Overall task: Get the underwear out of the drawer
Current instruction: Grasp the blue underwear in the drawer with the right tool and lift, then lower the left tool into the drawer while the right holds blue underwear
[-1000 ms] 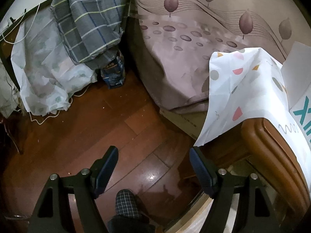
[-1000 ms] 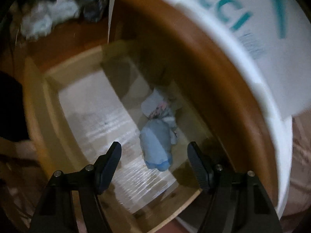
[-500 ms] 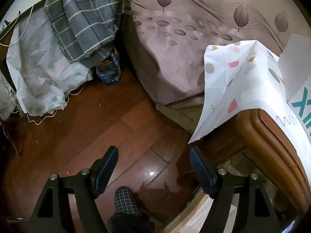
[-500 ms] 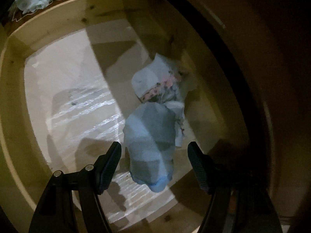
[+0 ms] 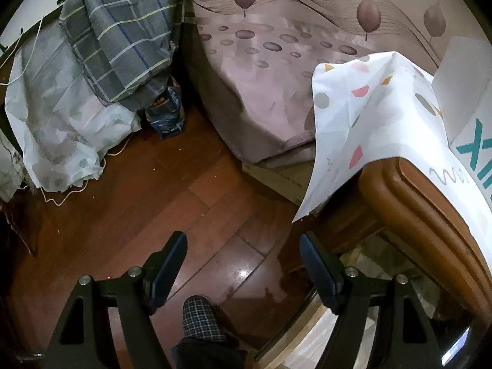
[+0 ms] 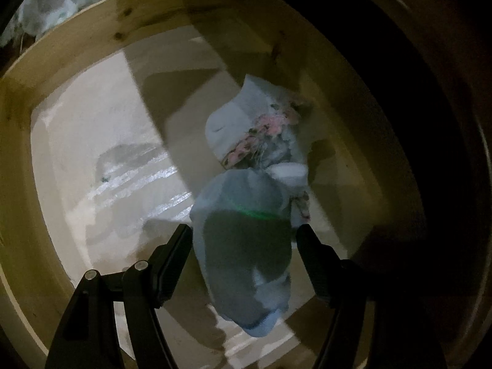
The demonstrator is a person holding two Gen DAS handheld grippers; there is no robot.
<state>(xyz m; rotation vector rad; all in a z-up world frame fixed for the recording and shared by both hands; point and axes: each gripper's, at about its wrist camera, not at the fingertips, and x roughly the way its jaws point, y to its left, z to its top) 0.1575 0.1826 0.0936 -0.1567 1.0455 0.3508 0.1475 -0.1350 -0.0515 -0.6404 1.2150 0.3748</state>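
One pale-blue underwear (image 6: 243, 246) seemingly untouched between open right hand-held gripper (image 6: 244, 232) fingers

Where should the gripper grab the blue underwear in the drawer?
Grab the light blue underwear across its bunched middle, coming straight down from above. It lies flat on the drawer bottom, long and narrow, and already sits between the right gripper's open jaws. The floral underwear touches its far end, so stay nearer.

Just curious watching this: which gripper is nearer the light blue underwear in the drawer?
Right. The right gripper straddles the light blue underwear, jaws open. The left gripper hangs over the wooden floor outside.
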